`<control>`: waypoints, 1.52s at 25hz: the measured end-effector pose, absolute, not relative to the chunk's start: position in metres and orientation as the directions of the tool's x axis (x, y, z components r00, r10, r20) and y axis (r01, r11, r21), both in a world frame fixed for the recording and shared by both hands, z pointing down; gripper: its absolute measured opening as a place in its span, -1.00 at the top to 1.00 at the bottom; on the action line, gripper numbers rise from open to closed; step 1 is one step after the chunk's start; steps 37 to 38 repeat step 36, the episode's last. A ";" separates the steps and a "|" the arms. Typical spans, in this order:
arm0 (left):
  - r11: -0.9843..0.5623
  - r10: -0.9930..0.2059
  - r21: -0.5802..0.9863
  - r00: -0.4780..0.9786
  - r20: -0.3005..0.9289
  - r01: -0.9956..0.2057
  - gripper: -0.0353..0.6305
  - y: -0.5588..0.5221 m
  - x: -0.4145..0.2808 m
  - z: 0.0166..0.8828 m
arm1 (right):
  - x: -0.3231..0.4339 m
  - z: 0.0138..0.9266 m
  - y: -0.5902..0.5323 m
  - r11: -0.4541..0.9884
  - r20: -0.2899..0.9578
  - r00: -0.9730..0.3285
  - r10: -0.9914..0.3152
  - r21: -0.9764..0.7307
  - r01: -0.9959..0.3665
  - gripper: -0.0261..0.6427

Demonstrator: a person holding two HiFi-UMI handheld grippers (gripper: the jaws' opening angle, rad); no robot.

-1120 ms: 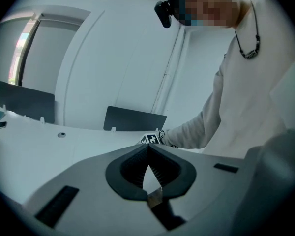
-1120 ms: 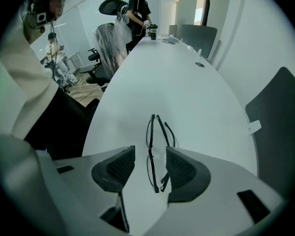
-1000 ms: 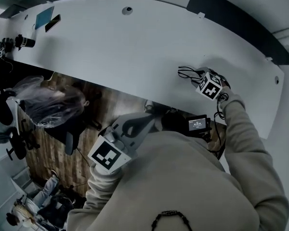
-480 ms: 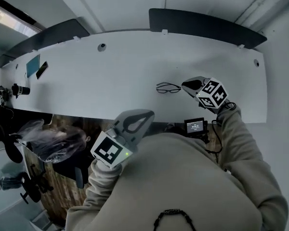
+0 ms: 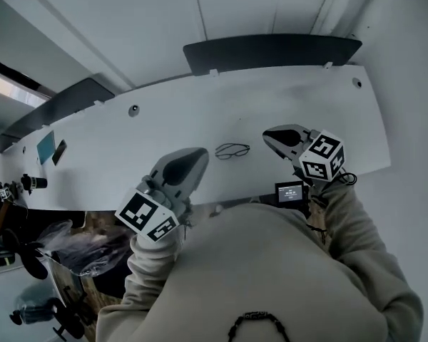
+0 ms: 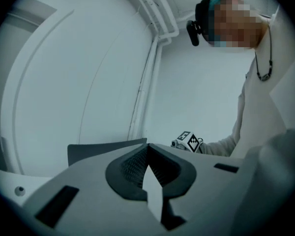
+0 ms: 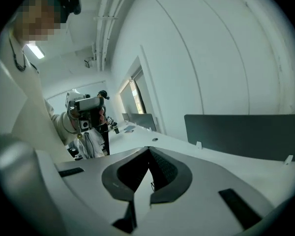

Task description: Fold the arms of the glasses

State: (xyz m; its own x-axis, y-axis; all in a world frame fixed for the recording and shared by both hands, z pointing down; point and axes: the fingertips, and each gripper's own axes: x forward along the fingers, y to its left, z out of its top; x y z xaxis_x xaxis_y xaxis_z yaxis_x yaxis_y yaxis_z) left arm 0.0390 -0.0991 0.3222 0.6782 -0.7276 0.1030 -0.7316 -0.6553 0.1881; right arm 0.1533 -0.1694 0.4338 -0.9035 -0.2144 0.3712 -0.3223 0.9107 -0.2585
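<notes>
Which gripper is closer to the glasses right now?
Left, narrowly, by the head view. The left gripper hangs just left of the glasses; the right gripper is slightly farther off to their right.

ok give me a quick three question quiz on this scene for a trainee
1. True or false: the right claw grips the glasses.
2. Where do the glasses lie? A: on the white table, between the left claw and the right claw in the head view. B: on a chair. C: on the floor.
3. Fill in: the left claw's jaws are ____.

Key
1. False. Its jaws have just closed with nothing between them.
2. A
3. shut
</notes>
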 end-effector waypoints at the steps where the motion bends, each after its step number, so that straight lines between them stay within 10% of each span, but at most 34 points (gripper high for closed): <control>1: -0.659 -0.727 0.189 0.681 0.089 -0.728 0.88 -0.104 0.041 0.317 | 0.159 0.425 -0.169 0.909 0.350 -0.908 -0.229 -0.257 -0.329 0.86; 13: -0.702 -0.699 0.122 0.711 0.070 -0.702 0.88 -0.121 0.070 0.309 | 0.188 0.326 -0.166 0.905 0.143 -0.926 -0.351 -0.204 -0.374 0.86; 38: -0.684 -0.709 0.168 0.701 0.074 -0.710 0.88 -0.123 0.057 0.319 | 0.174 0.316 -0.164 0.920 0.142 -0.940 -0.309 -0.205 -0.334 0.86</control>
